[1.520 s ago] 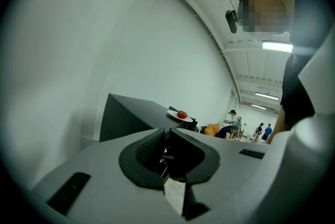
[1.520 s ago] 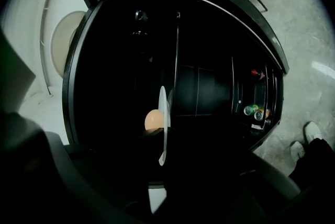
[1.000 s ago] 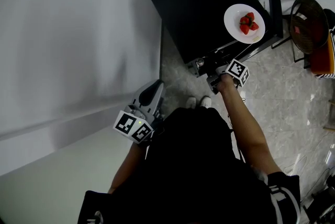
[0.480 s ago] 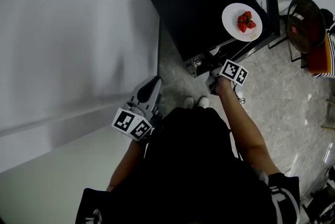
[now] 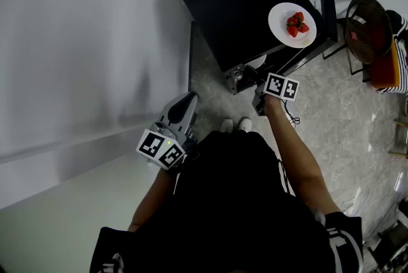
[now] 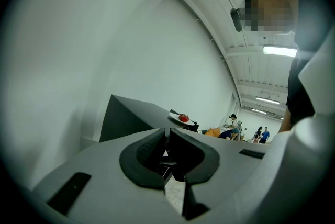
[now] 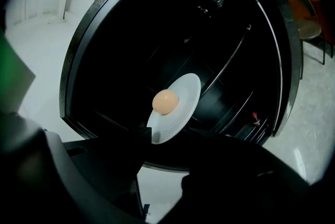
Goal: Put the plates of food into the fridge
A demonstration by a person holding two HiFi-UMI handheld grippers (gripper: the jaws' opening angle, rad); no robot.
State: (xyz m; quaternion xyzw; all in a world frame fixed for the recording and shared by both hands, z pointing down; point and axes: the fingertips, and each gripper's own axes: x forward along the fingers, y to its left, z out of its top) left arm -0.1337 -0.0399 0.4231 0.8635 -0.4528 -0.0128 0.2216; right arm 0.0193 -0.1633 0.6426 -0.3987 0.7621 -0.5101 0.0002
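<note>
A white plate with an egg (image 7: 180, 100) rests on a shelf inside the black fridge (image 7: 172, 34), whose door (image 5: 324, 0) stands open. My right gripper (image 7: 170, 147) is at the plate's near rim. Its jaws are opening, and the rim sits between them with no pad pressing on it. In the head view the right gripper (image 5: 253, 77) reaches in under the fridge top (image 5: 236, 4). A second white plate with strawberries (image 5: 290, 26) stands on that top, also seen as the strawberry plate (image 6: 180, 118). My left gripper (image 5: 183, 109) hangs by the white wall, shut and empty.
A round-seated chair (image 5: 366, 20) and an orange object (image 5: 386, 67) stand to the right of the fridge door. A white wall (image 5: 83, 42) runs along the left. Pale stone floor (image 5: 344, 118) lies in front. People (image 6: 233, 121) are far off in the room.
The right gripper stays at the fridge front, shifted only slightly left in the head view. The left gripper has barely moved.
</note>
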